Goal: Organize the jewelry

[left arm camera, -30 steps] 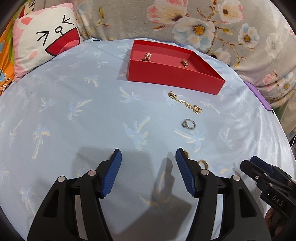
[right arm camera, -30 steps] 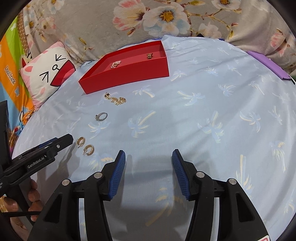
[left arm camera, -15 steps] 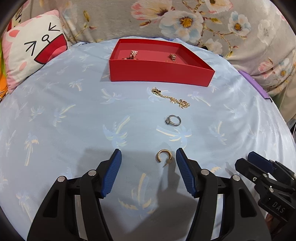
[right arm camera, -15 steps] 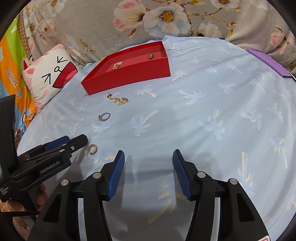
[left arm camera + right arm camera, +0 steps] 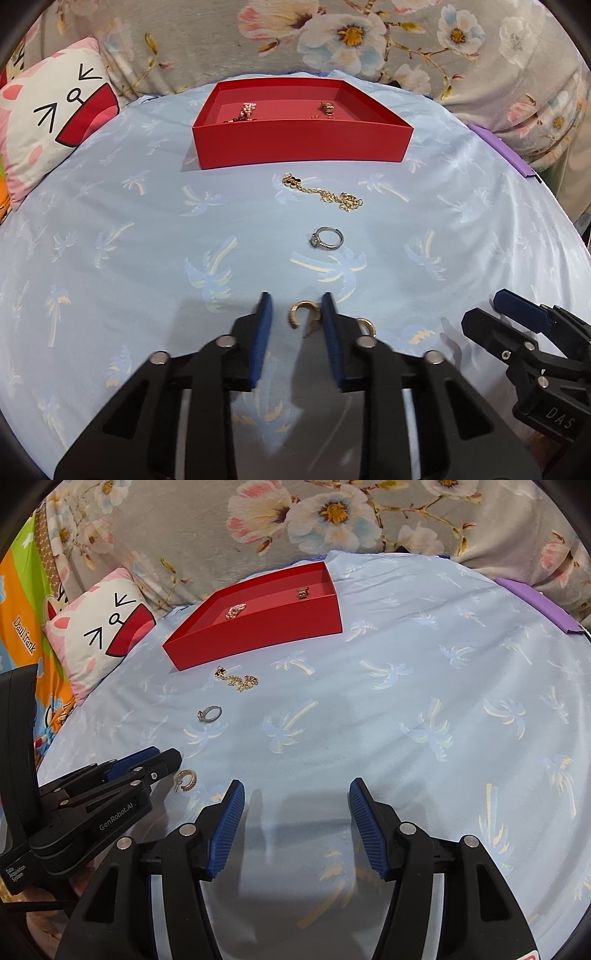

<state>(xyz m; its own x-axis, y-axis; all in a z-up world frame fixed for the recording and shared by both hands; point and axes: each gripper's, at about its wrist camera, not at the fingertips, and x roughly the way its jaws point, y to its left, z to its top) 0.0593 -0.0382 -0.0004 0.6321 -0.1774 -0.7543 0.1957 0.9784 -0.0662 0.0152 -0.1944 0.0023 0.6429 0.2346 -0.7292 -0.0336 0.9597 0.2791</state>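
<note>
Here the left gripper point(image 5: 295, 314) has its fingers narrowly apart around a gold hoop earring point(image 5: 303, 314) on the bed point(image 5: 110, 240); a second hoop point(image 5: 365, 325) lies just beside, the ring point(image 5: 325, 238), chain point(image 5: 325, 192) and red tray point(image 5: 303, 142) beyond. The right gripper point(image 5: 295, 805) hovers with fingers wide apart.

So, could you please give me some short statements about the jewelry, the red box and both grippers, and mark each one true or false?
1. The left gripper has a gold hoop earring between its fingers. True.
2. The silver ring lies inside the red box. False: it lies on the blue cloth, outside the box.
3. The right gripper holds the gold chain. False: it is open and empty.
4. The red box already contains two jewelry pieces. True.
</note>
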